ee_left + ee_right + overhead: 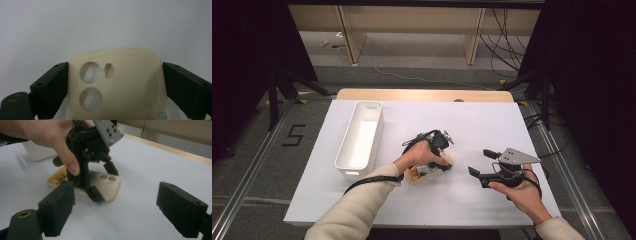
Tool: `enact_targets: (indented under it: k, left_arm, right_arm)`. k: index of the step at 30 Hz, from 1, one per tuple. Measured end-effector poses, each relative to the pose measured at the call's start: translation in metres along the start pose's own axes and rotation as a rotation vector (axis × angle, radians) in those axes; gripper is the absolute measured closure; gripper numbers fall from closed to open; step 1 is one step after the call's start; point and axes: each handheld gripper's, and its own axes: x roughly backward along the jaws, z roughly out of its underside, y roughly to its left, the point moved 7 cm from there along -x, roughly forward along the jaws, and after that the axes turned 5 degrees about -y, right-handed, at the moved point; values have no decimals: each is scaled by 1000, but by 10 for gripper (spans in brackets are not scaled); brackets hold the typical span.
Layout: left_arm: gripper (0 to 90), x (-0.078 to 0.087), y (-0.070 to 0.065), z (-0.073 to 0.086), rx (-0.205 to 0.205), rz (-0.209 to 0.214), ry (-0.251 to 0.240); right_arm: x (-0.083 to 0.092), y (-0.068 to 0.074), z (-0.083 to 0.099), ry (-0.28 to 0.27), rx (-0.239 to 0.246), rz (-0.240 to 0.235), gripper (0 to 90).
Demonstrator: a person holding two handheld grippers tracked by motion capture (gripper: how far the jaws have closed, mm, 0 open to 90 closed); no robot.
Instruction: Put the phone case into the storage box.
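Claw [115, 82] wide astride phone case [117, 85]

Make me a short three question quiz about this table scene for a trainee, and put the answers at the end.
1. True or false: the left gripper straddles the cream phone case lying on the table.
2. Which is nearer the white bin: the left gripper or the right gripper?
3. What do the right gripper's jaws hold? A) the phone case B) nothing C) a cable

Key
1. True: one jaw stands at each side edge of the case.
2. The left gripper.
3. B: they stand open over bare white table.
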Motion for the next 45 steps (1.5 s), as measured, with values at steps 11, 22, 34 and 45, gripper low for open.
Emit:
enact_targets:
  k: [11,22,34,45]
  left_arm:
    - [105,0,-1,0,4,-6,3]
    - [110,1,-1,0,9,-10,5]
    - [111,4,-1,0,27,-35,-33]
    - [110,26,6,-11,76,-117,-194]
  right_arm:
    - [0,0,0,1,-1,1,160]
    - [0,0,0,0,-1,0,160]
    - [1,-1,0,-1,-3,5,160]
    - [2,-4,-1,-8,-6,15,160]
